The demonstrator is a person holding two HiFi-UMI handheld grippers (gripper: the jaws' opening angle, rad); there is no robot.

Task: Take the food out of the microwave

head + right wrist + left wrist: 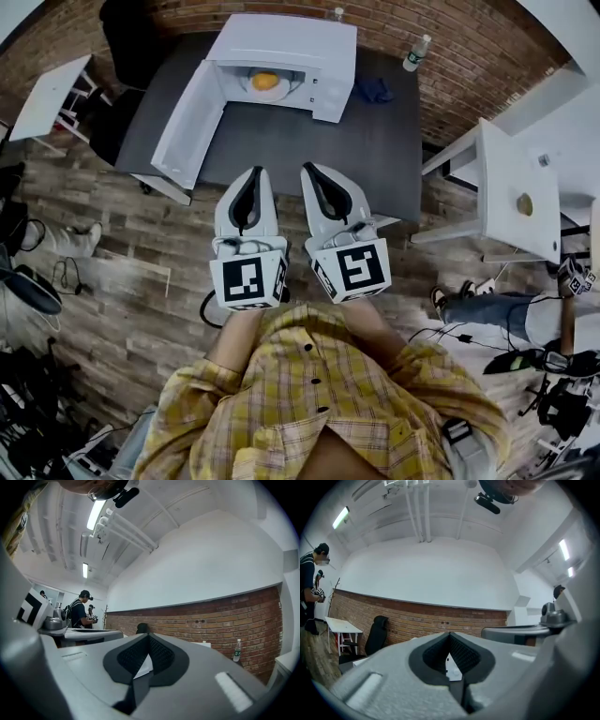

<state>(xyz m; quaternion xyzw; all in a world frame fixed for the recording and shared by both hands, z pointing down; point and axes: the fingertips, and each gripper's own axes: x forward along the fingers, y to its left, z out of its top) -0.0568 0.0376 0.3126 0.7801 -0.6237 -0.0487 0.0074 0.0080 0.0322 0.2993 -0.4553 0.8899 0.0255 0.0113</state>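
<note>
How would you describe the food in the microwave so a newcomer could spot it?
On the dark table by the brick wall stands a white microwave, door swung open. Inside, on a white plate, lies the food: the one orange-yellow lump, unlike the blue cloth beside the microwave.

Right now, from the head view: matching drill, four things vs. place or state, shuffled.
1 microwave door; 2 food; 3 water bottle; 4 blue cloth.
a on the table, right of the microwave; b swung open; c inside the microwave; d at the table's far right corner.
Pairs: 1-b, 2-c, 3-d, 4-a.
</note>
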